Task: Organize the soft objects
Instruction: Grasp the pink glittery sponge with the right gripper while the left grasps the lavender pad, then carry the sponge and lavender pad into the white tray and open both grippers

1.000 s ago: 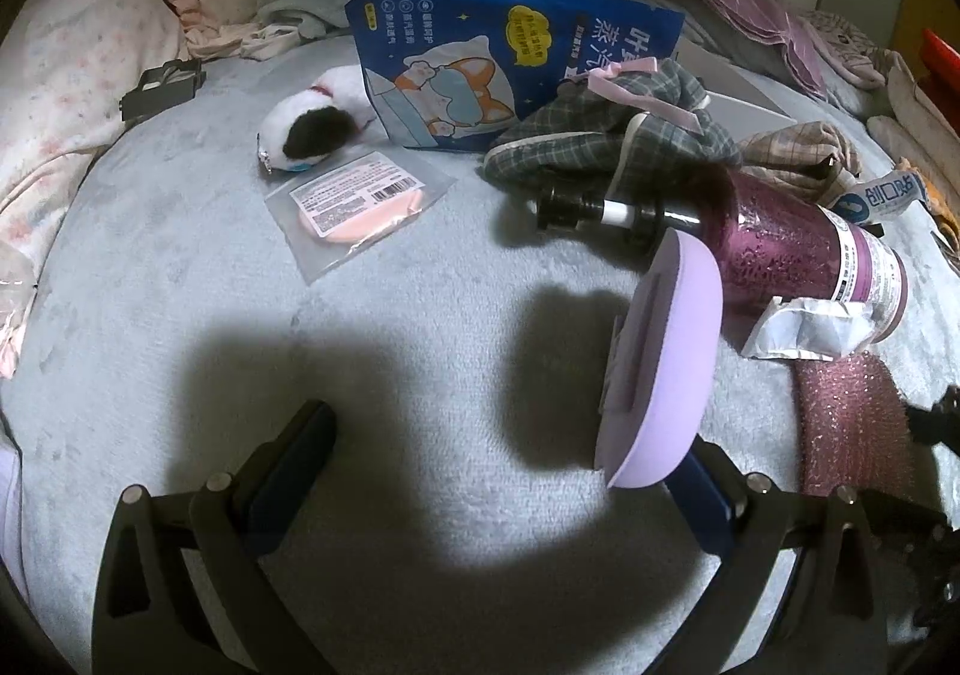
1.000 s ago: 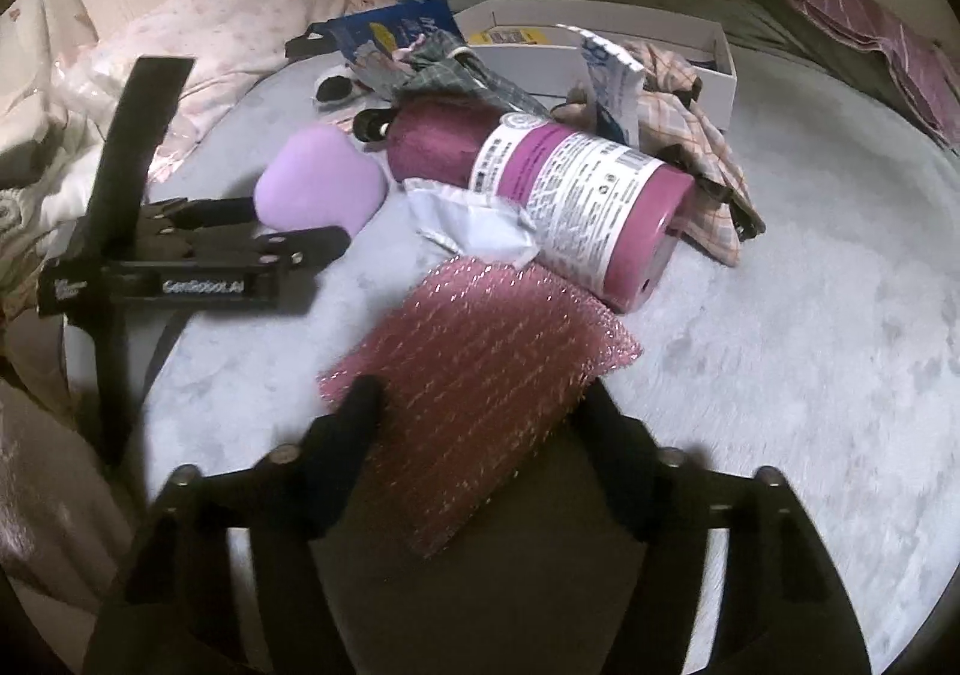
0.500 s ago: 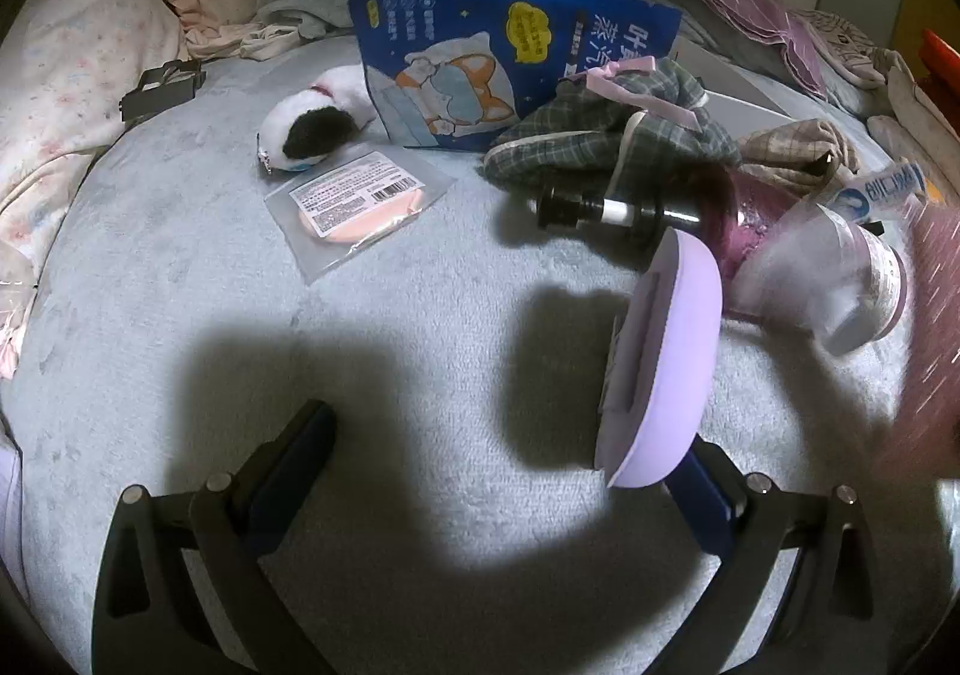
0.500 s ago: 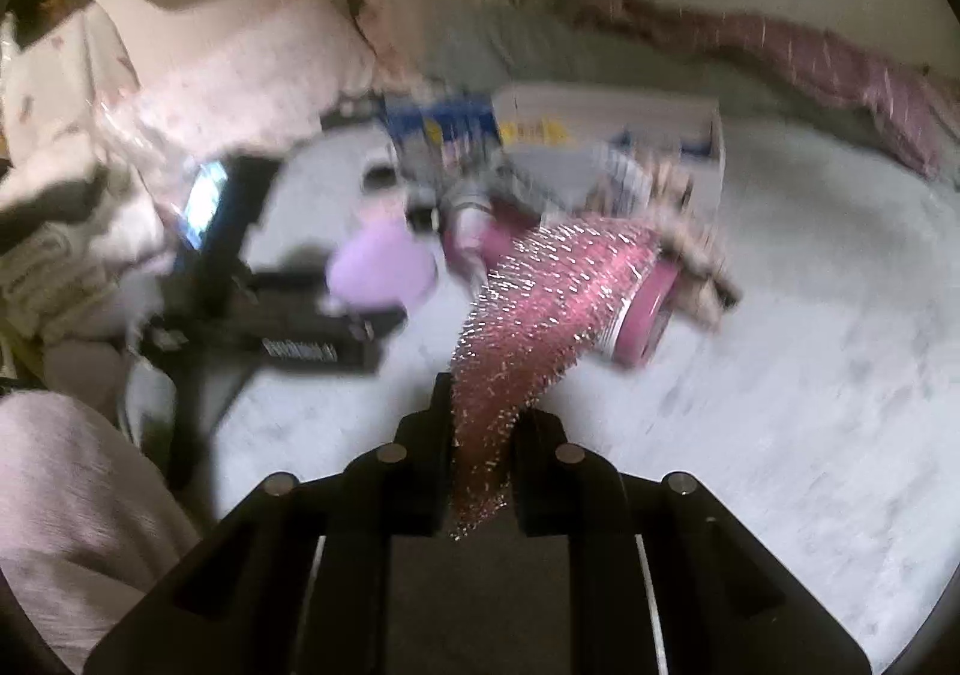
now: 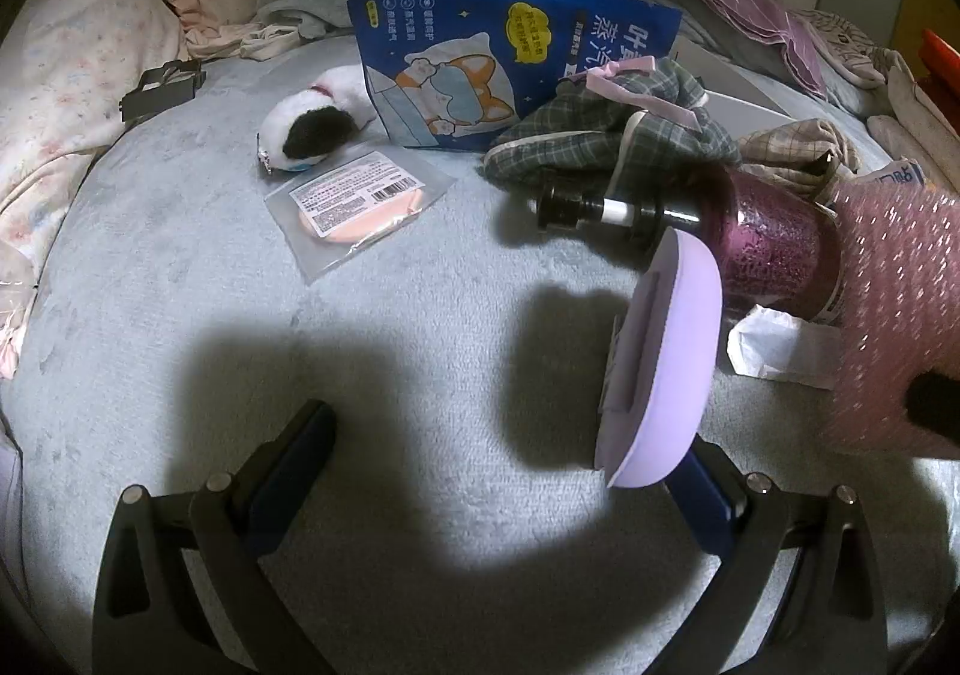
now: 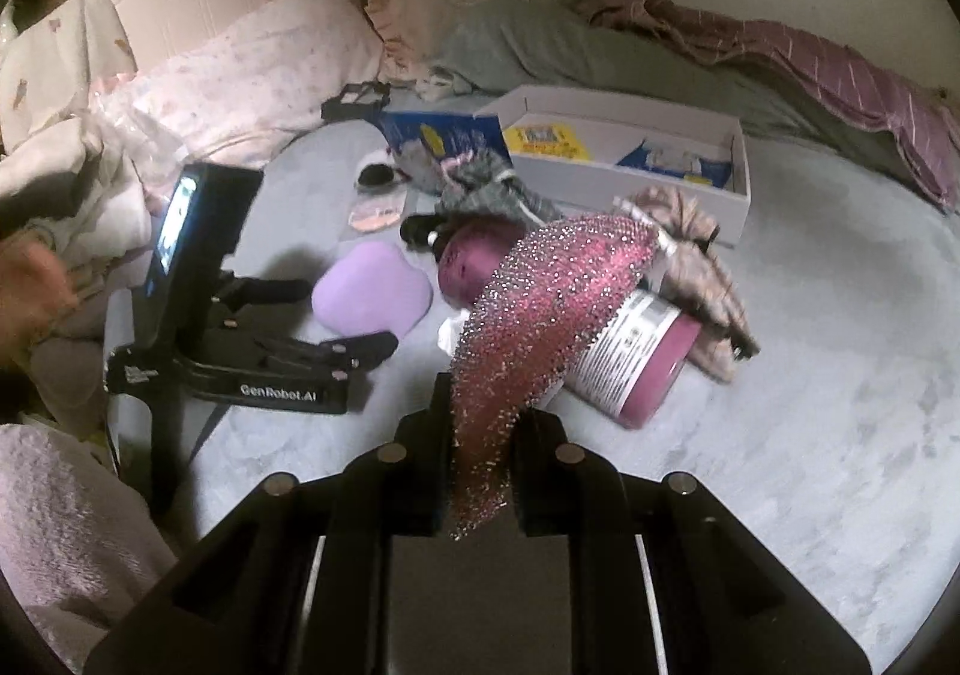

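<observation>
Clamping one end of a single pink glittery cloth [image 6: 540,309], the right claw [image 6: 477,471] had its two fingers pressed together on the fabric; the cloth's long axis ran up and away from the claw, toward the one white box [image 6: 630,159], and hung clear of the grey bed [image 6: 810,375]. Beneath it lay one magenta bottle [image 6: 636,369] on its side, pump end toward the left claw [image 5: 504,471]. That claw stood with fingers apart, one lilac puff [image 5: 666,363] leaning on edge against its right finger [image 5: 702,495]. "GenRobot.AI" was legible on its body. Farther off were one bagged pink puff [image 5: 354,207], one black-and-white plush [image 5: 312,123] and one blue pouch [image 5: 510,63] with unreadable small print.
</observation>
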Action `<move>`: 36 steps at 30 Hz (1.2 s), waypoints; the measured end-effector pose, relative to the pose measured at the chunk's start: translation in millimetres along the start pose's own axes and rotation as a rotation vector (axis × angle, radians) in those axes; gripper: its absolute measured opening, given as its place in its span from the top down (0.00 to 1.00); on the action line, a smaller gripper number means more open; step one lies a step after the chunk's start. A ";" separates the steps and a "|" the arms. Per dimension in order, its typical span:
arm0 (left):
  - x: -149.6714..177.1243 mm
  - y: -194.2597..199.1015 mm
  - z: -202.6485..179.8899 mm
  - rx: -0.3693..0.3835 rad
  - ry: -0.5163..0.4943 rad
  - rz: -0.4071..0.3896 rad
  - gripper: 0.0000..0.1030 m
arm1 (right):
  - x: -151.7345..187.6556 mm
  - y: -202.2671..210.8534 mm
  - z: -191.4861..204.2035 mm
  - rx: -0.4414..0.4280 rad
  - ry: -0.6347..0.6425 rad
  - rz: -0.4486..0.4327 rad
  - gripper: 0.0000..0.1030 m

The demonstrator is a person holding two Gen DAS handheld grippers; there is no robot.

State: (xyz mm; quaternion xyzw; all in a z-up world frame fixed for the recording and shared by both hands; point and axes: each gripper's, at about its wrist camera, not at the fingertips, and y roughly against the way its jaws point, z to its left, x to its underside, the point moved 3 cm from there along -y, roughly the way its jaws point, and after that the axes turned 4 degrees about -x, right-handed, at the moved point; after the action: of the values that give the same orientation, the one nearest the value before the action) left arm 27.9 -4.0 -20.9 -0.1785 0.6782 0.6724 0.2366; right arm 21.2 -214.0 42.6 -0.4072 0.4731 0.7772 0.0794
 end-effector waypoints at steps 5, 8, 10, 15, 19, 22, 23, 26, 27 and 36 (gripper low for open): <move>-0.1 -0.3 -0.7 -0.007 -0.005 0.001 0.00 | 4.0 0.3 -3.6 0.026 -0.041 0.006 0.83; 0.0 -0.3 -1.4 -0.010 -0.009 0.001 0.00 | 1.6 2.8 -7.2 0.012 -0.093 -0.002 0.83; -0.2 -0.8 -3.1 -0.015 -0.016 0.003 0.00 | 0.1 3.7 -8.7 -0.002 -0.122 -0.012 0.83; 0.0 7.8 3.7 0.065 0.018 -0.022 0.01 | -1.7 2.1 -9.3 0.017 -0.125 -0.003 0.83; 1.8 29.7 13.0 0.241 0.079 -0.075 0.03 | 0.8 8.3 -15.0 0.009 -0.151 -0.014 0.83; -2.3 43.4 12.9 0.320 0.099 -0.119 0.06 | 1.7 15.0 -20.4 0.011 -0.180 -0.040 0.83; -4.9 43.8 12.5 0.321 0.098 -0.120 0.11 | 1.6 16.4 -22.2 0.012 -0.188 -0.045 0.83; -15.7 33.5 12.8 0.293 0.098 -0.092 0.31 | 1.2 19.6 -25.8 0.009 -0.202 -0.051 0.83; -18.5 28.3 12.1 0.284 0.097 -0.071 0.33 | 1.0 20.5 -26.2 0.011 -0.202 -0.051 0.83; -24.5 11.3 0.2 0.141 -0.049 -0.020 0.55 | -4.7 26.9 -27.5 0.028 -0.183 -0.055 0.83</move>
State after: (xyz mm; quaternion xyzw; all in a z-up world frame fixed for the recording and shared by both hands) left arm 41.8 -5.2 2.2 -0.1518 0.7161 0.6248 0.2716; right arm 25.9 -249.3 57.9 -0.3462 0.4633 0.8020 0.1492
